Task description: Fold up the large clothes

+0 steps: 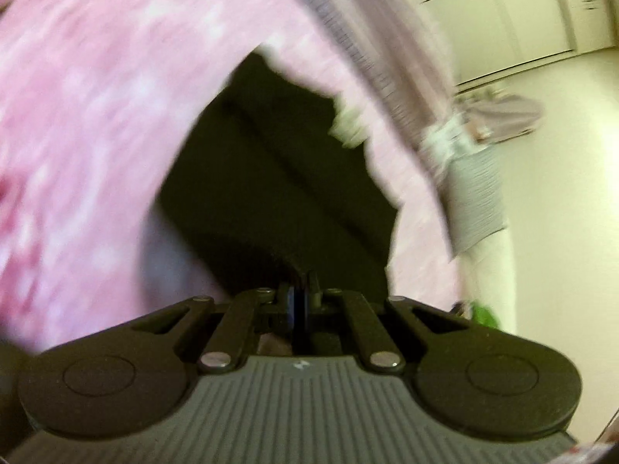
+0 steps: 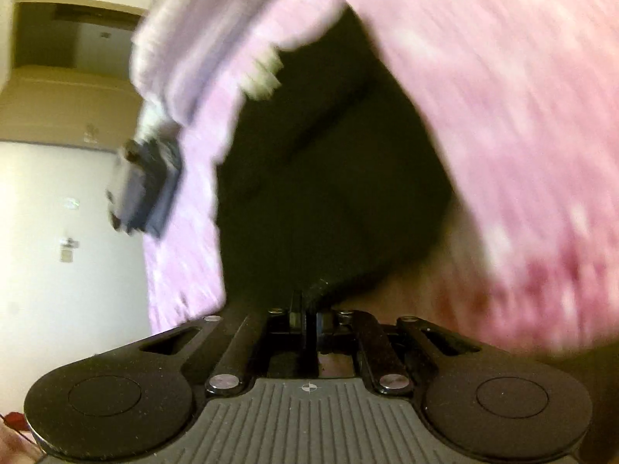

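Note:
A large dark garment (image 1: 278, 178) hangs in front of the left wrist camera, and my left gripper (image 1: 301, 290) is shut on its edge. Seen from the right wrist, the same dark garment (image 2: 329, 178) hangs stretched, with my right gripper (image 2: 305, 305) shut on its other edge. Both views are blurred by motion. A person in a pink patterned top (image 1: 77, 135) stands right behind the cloth and fills much of both views (image 2: 503, 116). In the left wrist view the other gripper (image 1: 474, 193) shows beyond a pale sleeve. The right wrist view catches the left one (image 2: 147, 189) the same way.
Cream walls and a ceiling (image 1: 541, 19) show at the right of the left wrist view. A doorway (image 2: 77, 38) and a pale wall lie at the left of the right wrist view. A small green thing (image 1: 483, 315) sits low at the right.

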